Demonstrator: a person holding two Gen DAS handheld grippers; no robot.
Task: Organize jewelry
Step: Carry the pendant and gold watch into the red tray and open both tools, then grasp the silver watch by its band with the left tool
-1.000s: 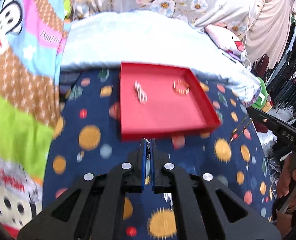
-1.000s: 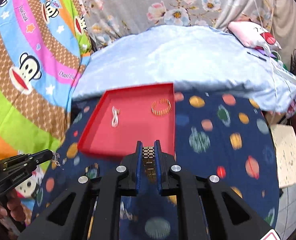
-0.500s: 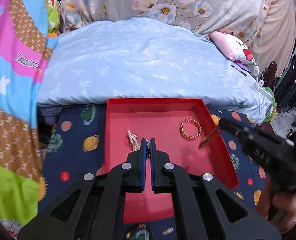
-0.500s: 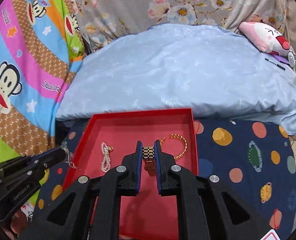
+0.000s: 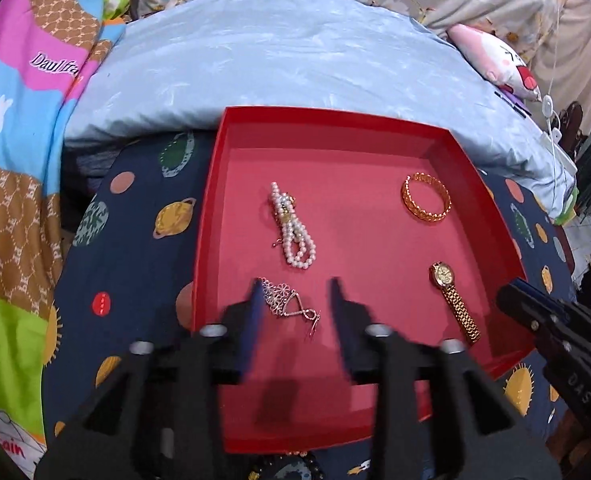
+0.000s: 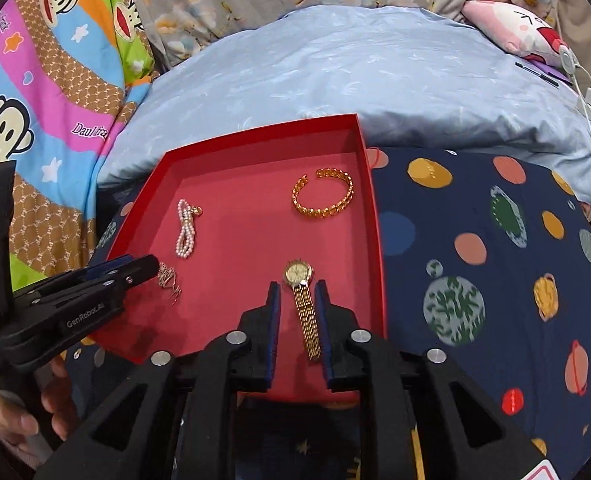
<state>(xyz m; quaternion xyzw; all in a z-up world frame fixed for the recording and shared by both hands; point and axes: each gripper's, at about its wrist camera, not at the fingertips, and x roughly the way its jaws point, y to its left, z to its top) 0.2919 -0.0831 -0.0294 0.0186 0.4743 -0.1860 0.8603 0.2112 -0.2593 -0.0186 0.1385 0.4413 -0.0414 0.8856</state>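
Observation:
A red tray (image 5: 491, 216) (image 6: 377, 240) lies on a navy planet-print cloth. In it lie a pearl bracelet (image 5: 293, 226) (image 6: 186, 228), a gold bangle (image 5: 426, 198) (image 6: 323, 198), a gold watch (image 5: 453, 300) (image 6: 305, 304) and a silver flower chain (image 5: 289, 304) (image 6: 167, 278). My left gripper (image 5: 295, 292) (image 6: 155, 266) is open, its fingers on either side of the silver chain. My right gripper (image 6: 297, 290) (image 5: 513, 290) is open, its fingers on either side of the watch strap.
The navy cloth (image 6: 475, 240) covers the table around the tray. A light blue bed cover (image 5: 295, 60) rises behind it. A colourful monkey-print blanket (image 6: 35, 100) lies at the left. A pink plush (image 6: 519, 28) lies at the far right.
Both grippers have opened. The silver chain left the left gripper and the gold watch left the right gripper; both now lie in the tray. Both grippers moved lower over the tray.

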